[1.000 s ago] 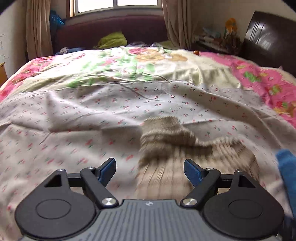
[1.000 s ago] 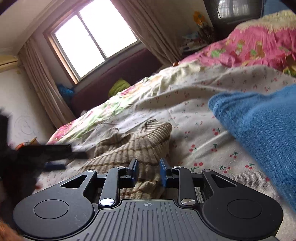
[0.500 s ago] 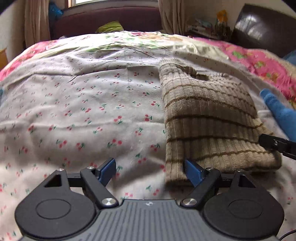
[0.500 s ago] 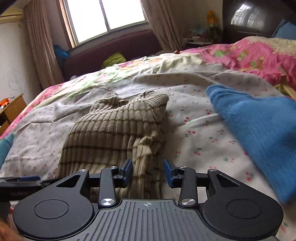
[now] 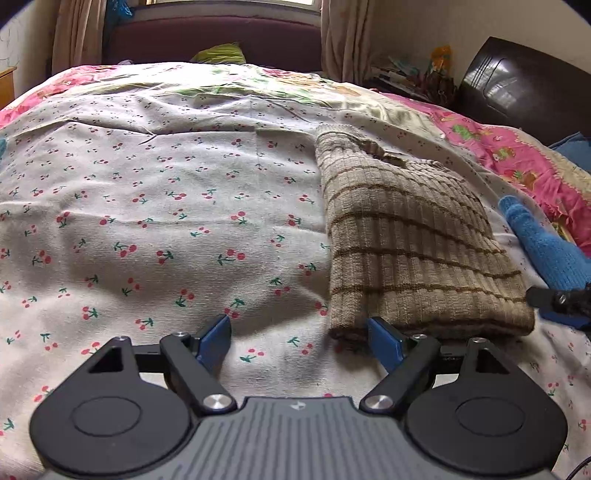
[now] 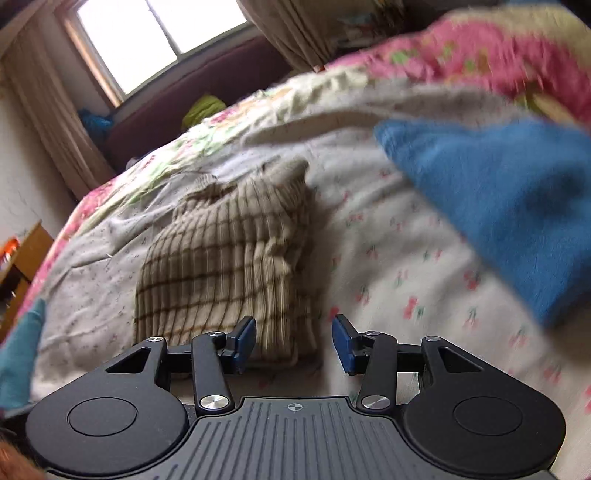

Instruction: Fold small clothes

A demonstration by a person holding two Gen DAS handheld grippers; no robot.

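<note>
A beige ribbed sweater with brown stripes (image 5: 413,243) lies folded on the cherry-print bedsheet (image 5: 155,206). My left gripper (image 5: 300,341) is open and empty just short of the sweater's near left corner. In the right wrist view the sweater (image 6: 229,254) lies ahead and to the left. My right gripper (image 6: 293,341) is open and empty at its near right corner. The right gripper's tip also shows in the left wrist view (image 5: 561,301), beside the sweater's right edge.
A blue knitted garment (image 6: 517,199) lies on the bed to the right of the sweater; it also shows in the left wrist view (image 5: 543,243). A pink floral quilt (image 5: 517,155), a dark headboard (image 5: 524,81) and a window (image 6: 162,33) lie beyond. A wooden cabinet (image 6: 22,266) stands at left.
My right gripper has opened wider and let go of the sweater's edge, and has tilted. My left gripper has drawn slightly back; the sweater lies folded and still.
</note>
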